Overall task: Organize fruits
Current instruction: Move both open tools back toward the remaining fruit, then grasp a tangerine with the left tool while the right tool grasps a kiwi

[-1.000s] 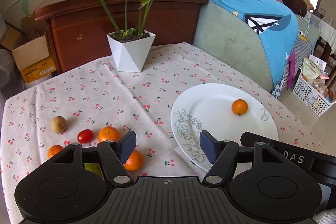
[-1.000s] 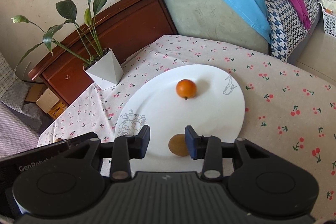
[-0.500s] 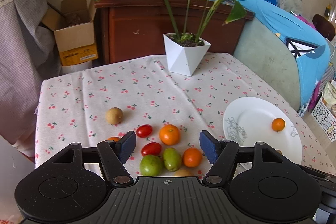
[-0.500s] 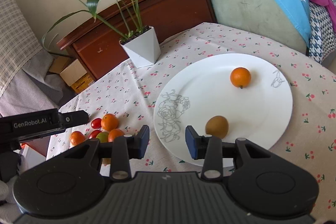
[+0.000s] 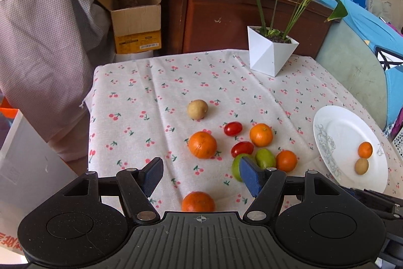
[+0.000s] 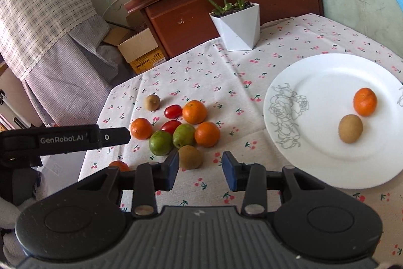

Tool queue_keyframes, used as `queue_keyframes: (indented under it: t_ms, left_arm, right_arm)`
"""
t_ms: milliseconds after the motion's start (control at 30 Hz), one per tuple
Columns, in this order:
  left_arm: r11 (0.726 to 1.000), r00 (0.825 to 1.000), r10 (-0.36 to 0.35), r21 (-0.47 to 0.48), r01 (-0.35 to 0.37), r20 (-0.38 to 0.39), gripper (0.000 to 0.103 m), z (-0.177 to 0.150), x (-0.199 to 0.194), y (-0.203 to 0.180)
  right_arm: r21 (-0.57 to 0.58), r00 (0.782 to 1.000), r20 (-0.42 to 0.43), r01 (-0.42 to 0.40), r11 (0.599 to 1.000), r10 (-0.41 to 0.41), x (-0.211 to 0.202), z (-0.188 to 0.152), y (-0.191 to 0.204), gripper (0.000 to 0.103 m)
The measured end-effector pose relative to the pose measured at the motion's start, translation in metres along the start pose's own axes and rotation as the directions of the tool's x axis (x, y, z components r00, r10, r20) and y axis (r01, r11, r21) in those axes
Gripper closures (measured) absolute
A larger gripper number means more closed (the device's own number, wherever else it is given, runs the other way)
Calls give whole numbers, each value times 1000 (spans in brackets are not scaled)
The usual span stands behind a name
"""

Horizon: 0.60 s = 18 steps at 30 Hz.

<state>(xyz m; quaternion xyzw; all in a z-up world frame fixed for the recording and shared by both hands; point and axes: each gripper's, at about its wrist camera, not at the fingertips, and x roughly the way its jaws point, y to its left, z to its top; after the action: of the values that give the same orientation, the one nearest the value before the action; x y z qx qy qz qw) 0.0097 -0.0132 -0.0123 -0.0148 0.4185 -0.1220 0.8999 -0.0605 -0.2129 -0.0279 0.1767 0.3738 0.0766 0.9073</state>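
Observation:
A white plate (image 6: 327,72) (image 5: 337,122) holds an orange (image 6: 365,102) and a kiwi (image 6: 350,128). A loose cluster lies on the cherry-print cloth: several oranges (image 5: 202,144), two red tomatoes (image 5: 233,128), two green fruits (image 6: 160,143) and a kiwi (image 6: 190,157). Another kiwi (image 5: 197,109) lies apart, farther back. My left gripper (image 5: 201,177) is open and empty, above an orange (image 5: 198,201) near the front edge. My right gripper (image 6: 201,173) is open and empty, just right of the near kiwi, left of the plate.
A white pot with a green plant (image 5: 272,54) stands at the back of the table. A wooden cabinet (image 5: 226,14) and a cardboard box (image 5: 136,24) lie behind. A sofa with blue cloth (image 5: 365,54) is on the right. The table's left edge (image 5: 90,117) drops off.
Both grippers have swung left, away from the plate, toward the fruit cluster. A kiwi now rests on the plate beside the orange. Both grippers stay open.

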Motion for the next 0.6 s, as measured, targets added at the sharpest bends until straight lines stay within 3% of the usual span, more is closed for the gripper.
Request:
queue_keyframes:
  t_ms: [333,533,600]
  left_arm:
    - [999,999,12,41,-10,-52,37,-29,5,2]
    - [997,999,26,73,-23,-34,45,-32,8,0]
    - [997,999,28,77,-25,-33,56,-33,10,1]
  right_arm:
    - [-33,999,-25,20,999,-21,16,-3,11,63]
    - [-46,999,-28,33,998,-34,24,-3,14,64]
    - [-50,999,-28,40,998,-41,26,-4,15,64]
